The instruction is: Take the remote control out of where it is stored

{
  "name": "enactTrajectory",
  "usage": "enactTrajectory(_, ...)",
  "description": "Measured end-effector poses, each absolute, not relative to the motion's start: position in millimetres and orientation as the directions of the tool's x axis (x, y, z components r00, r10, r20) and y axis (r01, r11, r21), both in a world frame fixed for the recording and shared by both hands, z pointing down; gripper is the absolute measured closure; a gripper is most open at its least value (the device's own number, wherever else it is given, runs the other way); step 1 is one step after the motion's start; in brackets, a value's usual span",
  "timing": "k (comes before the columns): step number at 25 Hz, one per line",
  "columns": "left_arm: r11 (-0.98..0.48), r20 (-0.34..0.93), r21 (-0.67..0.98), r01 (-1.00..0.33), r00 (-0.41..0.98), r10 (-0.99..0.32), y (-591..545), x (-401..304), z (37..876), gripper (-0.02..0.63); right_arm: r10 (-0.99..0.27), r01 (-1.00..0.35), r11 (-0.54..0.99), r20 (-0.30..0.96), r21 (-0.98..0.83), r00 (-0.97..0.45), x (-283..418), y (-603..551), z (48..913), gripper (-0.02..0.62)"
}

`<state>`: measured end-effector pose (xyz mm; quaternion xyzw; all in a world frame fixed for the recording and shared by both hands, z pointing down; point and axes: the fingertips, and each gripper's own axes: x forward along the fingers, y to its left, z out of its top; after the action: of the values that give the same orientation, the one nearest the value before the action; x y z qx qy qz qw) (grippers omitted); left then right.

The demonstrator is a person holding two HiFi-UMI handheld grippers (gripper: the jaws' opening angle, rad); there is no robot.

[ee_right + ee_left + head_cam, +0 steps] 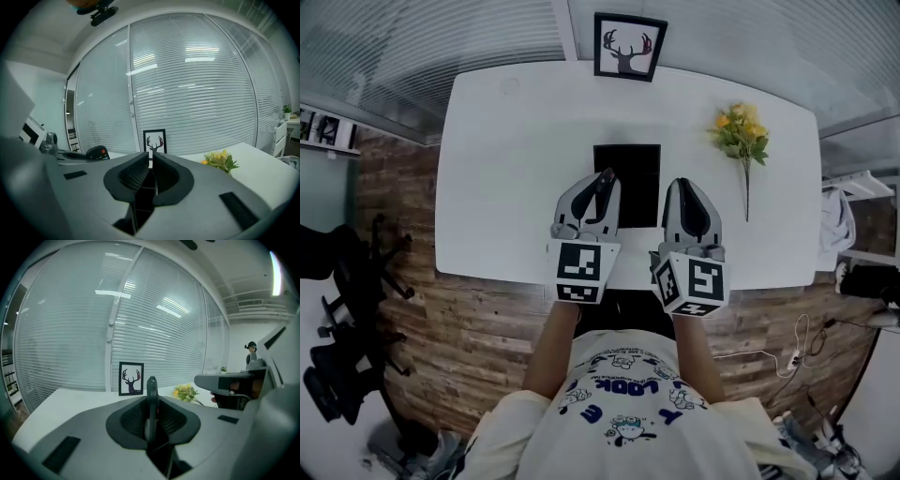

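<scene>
The remote control (151,386) stands edge-on and upright between the jaws of the left gripper (601,187), which are clenched on its lower part so that only its slim dark top pokes above them; from the right gripper view its rounded end with a red button (97,152) shows off to the left. In the head view it hangs over the left part of a black rectangular holder (643,178) lying mid-counter, though whether it touches that holder cannot be told. The right gripper (685,190) hovers just beside, over the holder's right edge, jaws drawn nearly together with nothing between them. The white counter (511,169) is bare on the left side, while yellow flowers (742,131) lie near the right end and a framed antler picture (628,47) leans at the far edge against the blinds. The holder's near half is hidden behind both grippers
</scene>
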<state>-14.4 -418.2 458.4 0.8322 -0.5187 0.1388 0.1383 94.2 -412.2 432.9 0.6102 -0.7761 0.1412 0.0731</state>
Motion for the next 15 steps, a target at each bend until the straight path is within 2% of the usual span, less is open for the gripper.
enactTrajectory(15, -0.313, 0.282, 0.054, -0.948, 0.315, -0.906, -403, -48, 395, 0.535, -0.931, -0.952, 0.286, 0.203, -0.114, -0.304, 79, -404, 391, 0.551)
